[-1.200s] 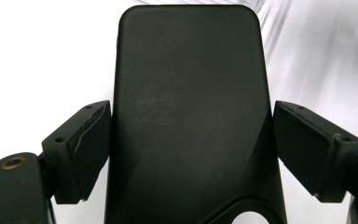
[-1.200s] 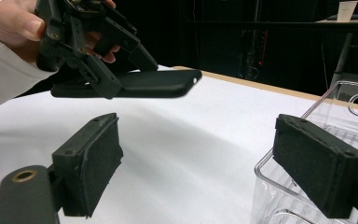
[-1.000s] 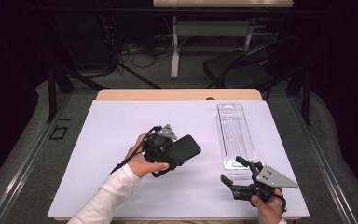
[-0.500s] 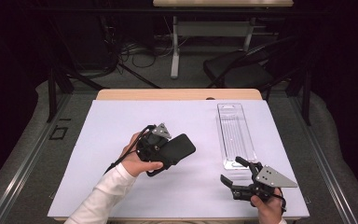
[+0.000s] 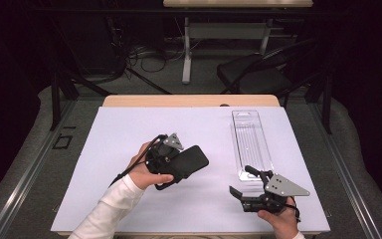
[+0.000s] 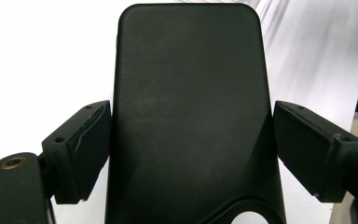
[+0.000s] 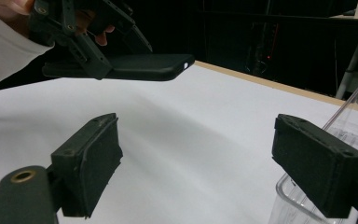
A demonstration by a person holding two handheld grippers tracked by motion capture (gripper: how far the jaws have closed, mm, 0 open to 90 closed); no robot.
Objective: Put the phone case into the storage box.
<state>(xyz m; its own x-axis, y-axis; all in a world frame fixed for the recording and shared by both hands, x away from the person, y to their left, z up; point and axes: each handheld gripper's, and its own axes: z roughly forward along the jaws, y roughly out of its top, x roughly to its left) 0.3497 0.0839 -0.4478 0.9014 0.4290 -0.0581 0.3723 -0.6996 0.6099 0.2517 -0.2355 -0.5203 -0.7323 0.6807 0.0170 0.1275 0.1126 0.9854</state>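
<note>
Gripping a black phone case [image 6: 189,116] across its width, the left claw [image 5: 171,159] holds it above the table [image 5: 129,129].

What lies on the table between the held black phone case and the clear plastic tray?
Nothing: in the high view the white table surface is bare between the black phone case, clamped in the left gripper, and the clear plastic tray.

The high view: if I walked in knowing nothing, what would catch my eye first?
Probably the flat black rounded-corner phone case, held above the middle of the white table, its sides between the left gripper's pads. Next, the long clear plastic tray lying at the right. The right gripper sits open near the tray's near end, holding nothing.
</note>
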